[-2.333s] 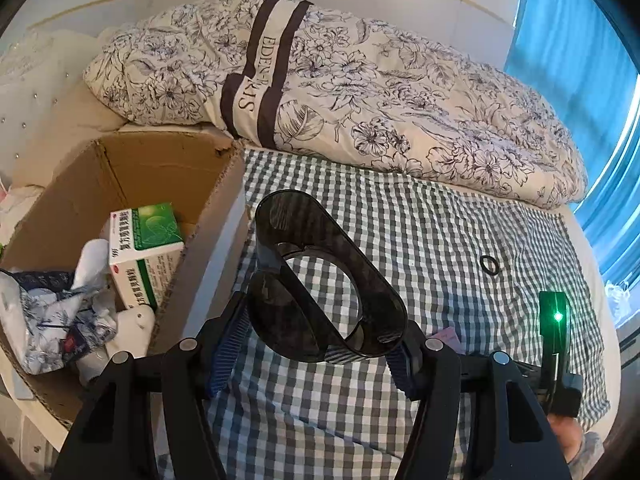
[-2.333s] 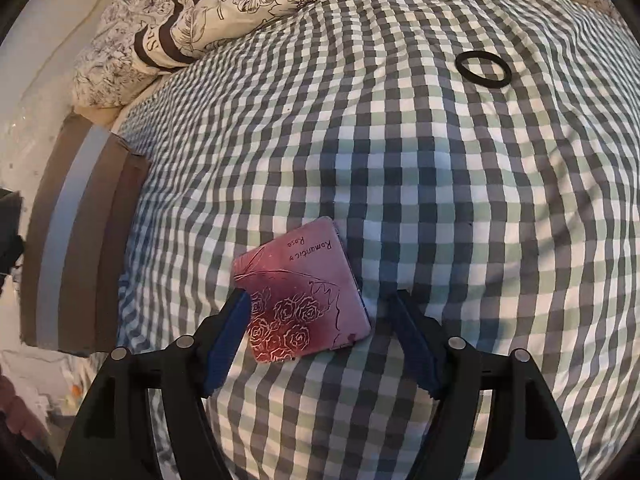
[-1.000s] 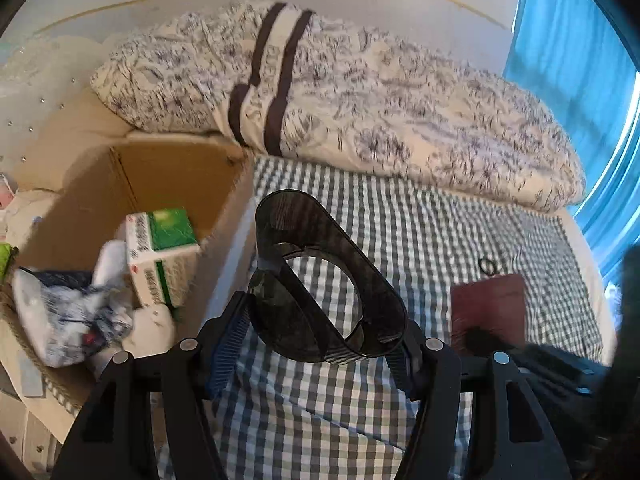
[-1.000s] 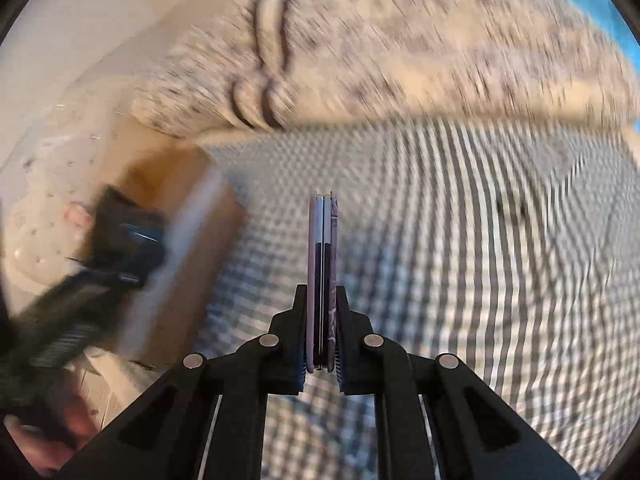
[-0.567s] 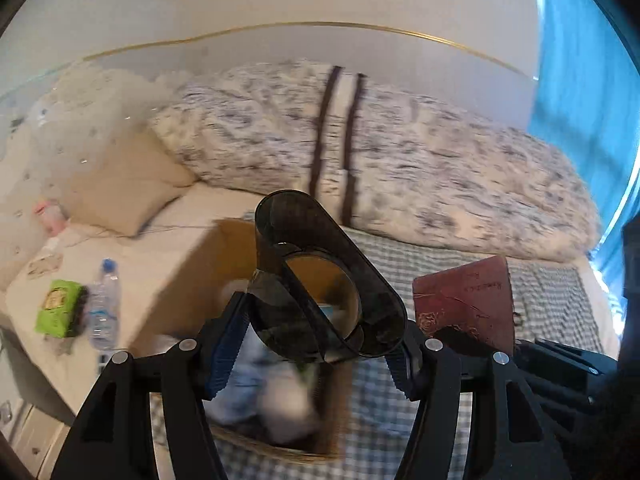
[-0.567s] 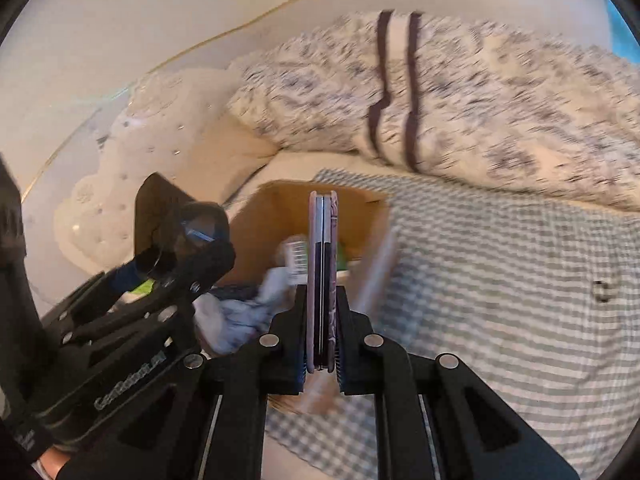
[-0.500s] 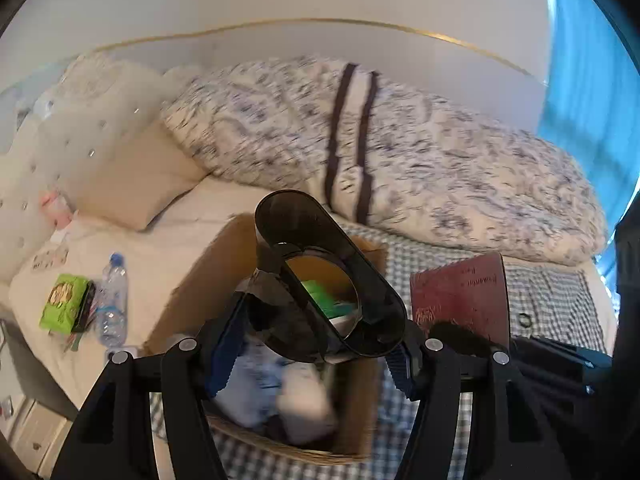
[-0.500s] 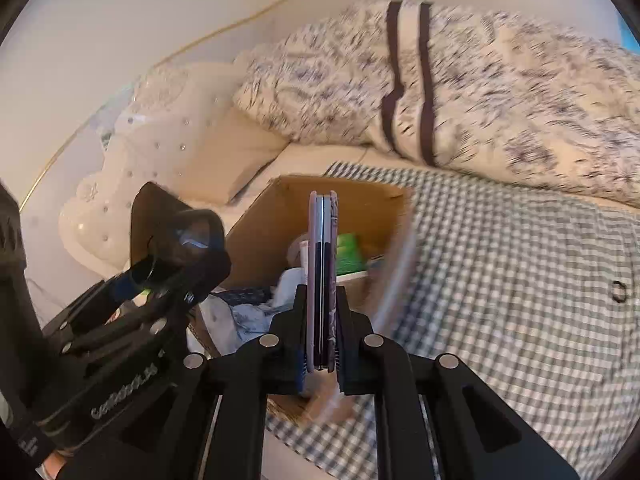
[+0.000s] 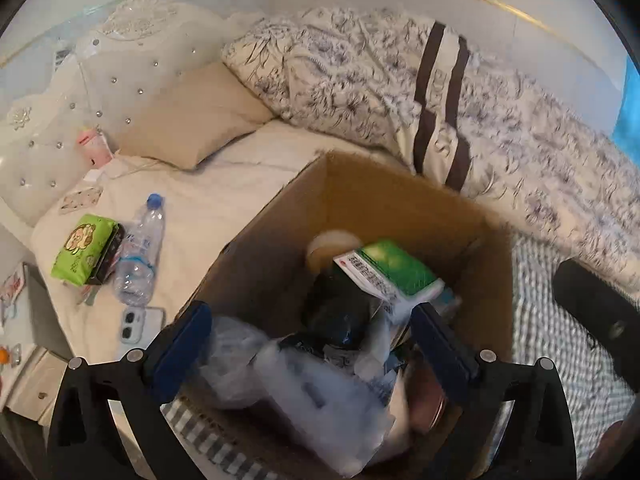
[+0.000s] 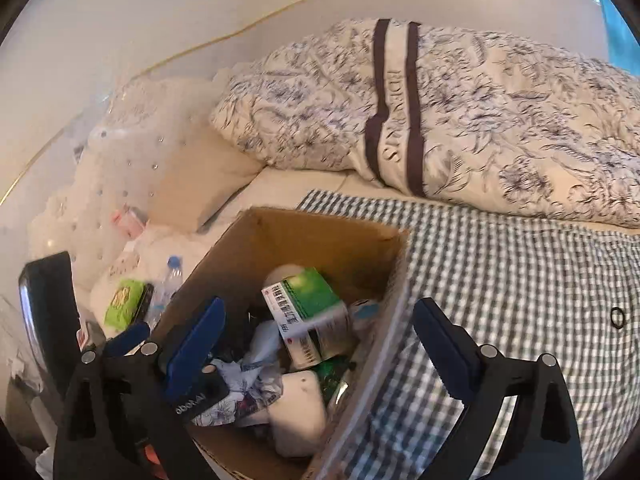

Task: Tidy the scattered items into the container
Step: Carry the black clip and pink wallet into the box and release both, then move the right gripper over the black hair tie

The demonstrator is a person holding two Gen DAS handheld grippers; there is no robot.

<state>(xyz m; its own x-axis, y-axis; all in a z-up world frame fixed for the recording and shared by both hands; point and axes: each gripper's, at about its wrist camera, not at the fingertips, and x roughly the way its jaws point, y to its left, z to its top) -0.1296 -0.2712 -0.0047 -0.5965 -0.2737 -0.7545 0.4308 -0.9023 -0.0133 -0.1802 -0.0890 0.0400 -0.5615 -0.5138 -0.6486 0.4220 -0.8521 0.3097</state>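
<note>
The cardboard box (image 9: 280, 216) sits on the bed, at the edge of the checked blanket (image 10: 500, 280), and it is already well filled: a green-and-white medicine carton (image 10: 308, 312) lies on top, with crumpled printed wrapping (image 10: 244, 384), a white lump of something (image 10: 296, 412) and a dark rounded thing (image 9: 340, 304) under it, too blurred to name. My left claw (image 9: 308, 344) hangs over the box with its jaws wide apart and nothing between them. My right claw (image 10: 316, 340) is above the box's near wall, jaws spread too and empty. So I judge the step in hand to be the drop-off, with both claws free for the next pick.

One loose item I can see on the blanket is a small black ring (image 10: 617, 317), well apart from the box towards my right. The next move, I think, calls for swinging the right claw out to it, coming down low and flat, and closing carefully, because the ring is thin and lies on soft cloth.
</note>
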